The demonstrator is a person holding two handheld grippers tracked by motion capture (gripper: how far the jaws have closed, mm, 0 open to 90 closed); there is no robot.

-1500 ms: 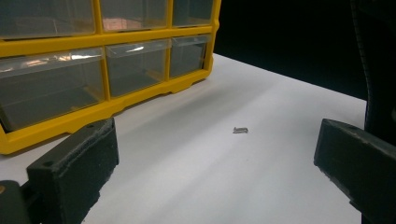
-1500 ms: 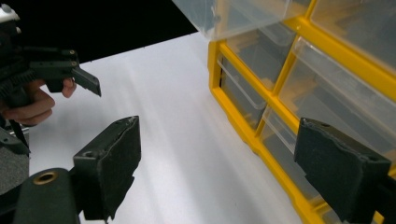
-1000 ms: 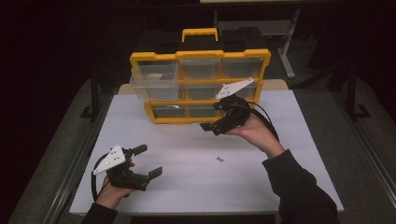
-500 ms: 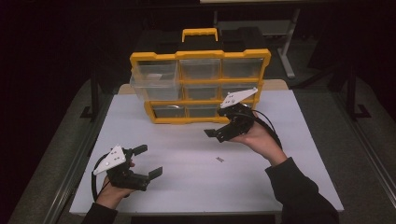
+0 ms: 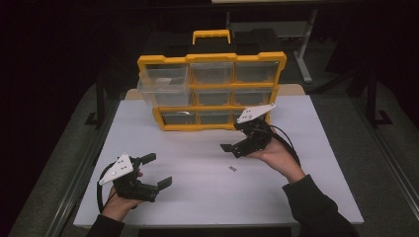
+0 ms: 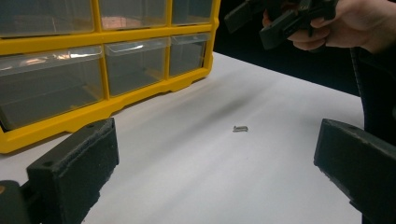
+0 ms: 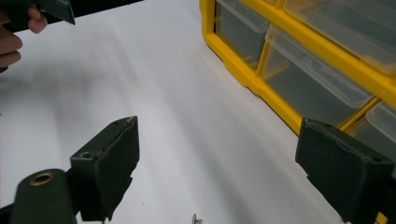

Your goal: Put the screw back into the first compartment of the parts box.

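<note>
White tabletop [image 5: 296,197], tiny screw [image 5: 231,168], right gripper [image 5: 236,147] spread wide above: probably easy to nudge away or miss.

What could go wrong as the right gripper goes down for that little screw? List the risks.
1. The screw is tiny and lies flat on the white table; the right gripper, open above it, could nudge it away instead of pinching it.
2. The top-left drawer of the yellow organizer sticks out, so a lifting hand might bump it.
</note>
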